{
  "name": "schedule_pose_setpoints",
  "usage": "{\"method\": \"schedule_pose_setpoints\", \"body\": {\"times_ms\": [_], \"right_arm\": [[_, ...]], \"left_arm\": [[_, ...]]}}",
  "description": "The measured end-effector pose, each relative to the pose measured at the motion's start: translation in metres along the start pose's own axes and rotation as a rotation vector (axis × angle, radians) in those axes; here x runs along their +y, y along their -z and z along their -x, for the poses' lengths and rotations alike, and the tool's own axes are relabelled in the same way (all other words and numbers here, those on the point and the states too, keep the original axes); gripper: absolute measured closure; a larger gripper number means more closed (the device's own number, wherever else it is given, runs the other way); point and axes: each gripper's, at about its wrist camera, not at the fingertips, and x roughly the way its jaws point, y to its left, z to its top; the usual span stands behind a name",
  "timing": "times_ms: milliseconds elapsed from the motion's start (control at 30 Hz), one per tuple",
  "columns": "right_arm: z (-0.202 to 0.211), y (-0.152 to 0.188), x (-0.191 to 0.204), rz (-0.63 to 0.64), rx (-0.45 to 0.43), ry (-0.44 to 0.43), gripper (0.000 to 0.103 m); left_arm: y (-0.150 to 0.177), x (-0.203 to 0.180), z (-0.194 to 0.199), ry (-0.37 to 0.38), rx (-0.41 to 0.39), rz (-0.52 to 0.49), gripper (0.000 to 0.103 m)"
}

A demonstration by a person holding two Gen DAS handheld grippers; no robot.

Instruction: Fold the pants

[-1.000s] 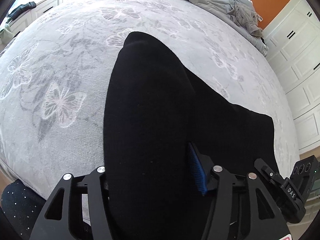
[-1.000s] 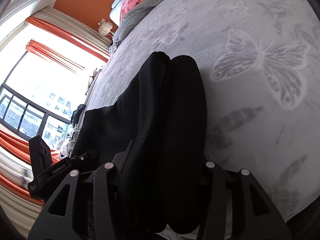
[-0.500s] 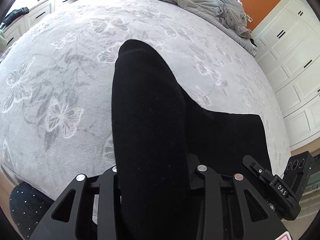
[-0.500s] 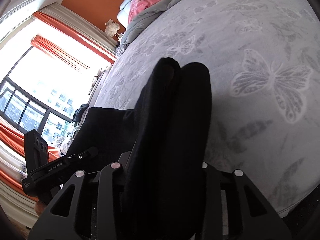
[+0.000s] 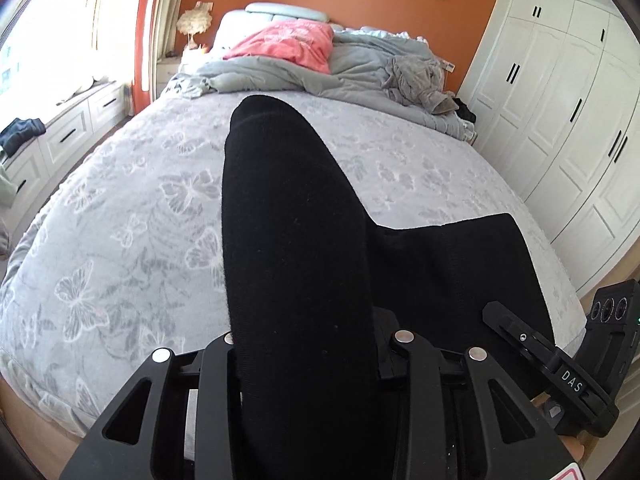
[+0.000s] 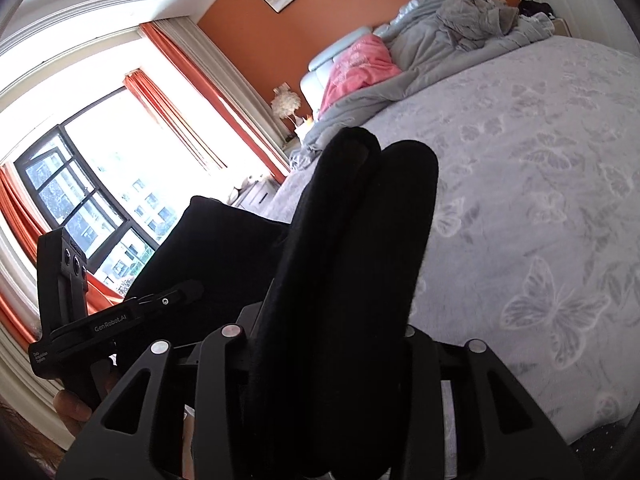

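Note:
The black pants (image 5: 296, 248) hang over my left gripper (image 5: 308, 360), which is shut on the cloth and holds it above the bed. The fingertips are hidden under the fabric. The rest of the pants lies flat to the right (image 5: 460, 268). In the right wrist view my right gripper (image 6: 332, 344) is shut on the same black pants (image 6: 352, 240), with two rolled folds draped over it. The other gripper (image 6: 72, 300) shows at the left, and the right one appears at the lower right of the left wrist view (image 5: 580, 364).
The bed (image 5: 120, 220) has a grey butterfly cover. A crumpled grey duvet (image 5: 360, 68) and a pink pillow (image 5: 288, 40) lie at the headboard. White wardrobes (image 5: 560, 120) stand at the right, a window seat with drawers (image 5: 60, 132) at the left.
Both grippers have risen and tilted up with the pants, so the headboard, wall and window have come into view. The cloth hangs further off the bed than before.

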Motion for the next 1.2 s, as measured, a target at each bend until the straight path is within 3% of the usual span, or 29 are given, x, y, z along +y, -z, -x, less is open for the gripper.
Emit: {"method": "schedule_pose_setpoints", "body": {"times_ms": [300,633,833,1200], "right_arm": [[0.003,-0.058,0.014,0.053,-0.125,-0.054,0.068],[-0.034,-0.134,0.007,0.119,-0.174,-0.091,0.068],[-0.083,-0.168,-0.013,0.121,-0.163,-0.087,0.068],[-0.188,-0.183,-0.088,0.033,-0.082,-0.031,0.067]], "left_arm": [[-0.055,-0.020,0.028,0.007,-0.156,-0.061,0.072],[-0.120,-0.030,0.011,-0.015,-0.269,-0.095,0.072],[-0.160,-0.021,-0.029,-0.046,-0.283,-0.097,0.071],[-0.205,0.025,-0.152,-0.014,-0.178,-0.046,0.071]]}}
